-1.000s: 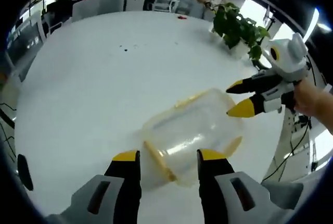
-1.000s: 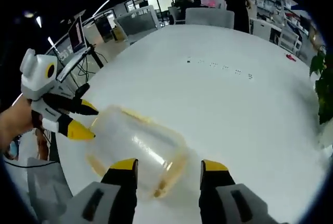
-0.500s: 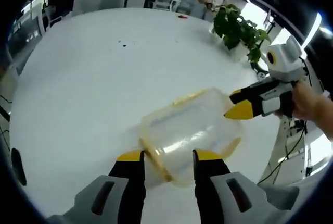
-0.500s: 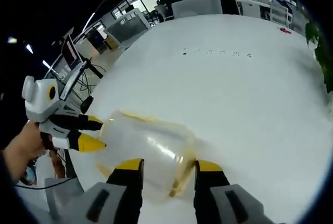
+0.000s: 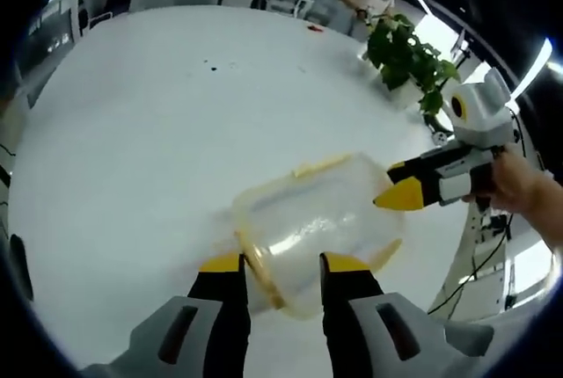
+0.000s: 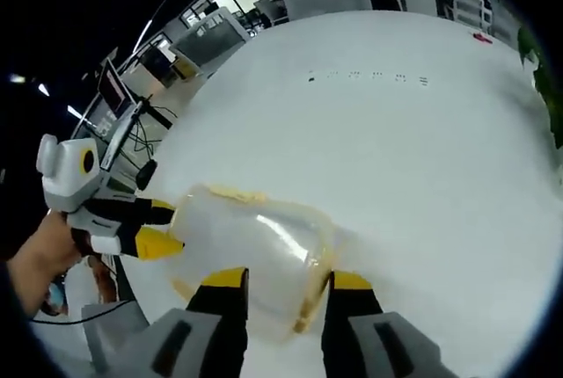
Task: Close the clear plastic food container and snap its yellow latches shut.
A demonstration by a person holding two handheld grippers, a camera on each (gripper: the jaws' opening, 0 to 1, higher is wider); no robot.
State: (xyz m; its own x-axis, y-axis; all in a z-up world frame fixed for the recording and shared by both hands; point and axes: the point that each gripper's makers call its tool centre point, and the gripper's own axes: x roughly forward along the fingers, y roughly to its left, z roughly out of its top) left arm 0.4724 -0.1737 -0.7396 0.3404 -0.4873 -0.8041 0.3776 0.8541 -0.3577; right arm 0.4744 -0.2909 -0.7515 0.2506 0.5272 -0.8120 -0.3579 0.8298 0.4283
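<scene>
Container [image 5: 321, 220] between 2 claws — left [image 5: 274, 264], right [image 6: 283, 279].

White round table [image 5: 132, 132], potted plant [image 5: 405, 53], office desks behind.

Clear plastic food container with yellow latches [image 5: 321, 220] [image 6: 251, 242]: one, on the table.
Yellow latches: three countable in the left gripper view, one along each of three edges; the fourth edge cannot be judged.
Round white table [image 5: 149, 123] [image 6: 413, 149]: one.
Hand-held gripper with yellow-tipped jaws: two, a left hand-held gripper [image 5: 275, 265] [image 6: 157, 228] and a right hand-held gripper [image 6: 284, 279] [image 5: 391, 183].
Green leafy potted plant [image 5: 406, 60]: one.
Person's hands holding the hand-held grippers: two [image 5: 519, 186] [image 6: 40, 255].
</scene>
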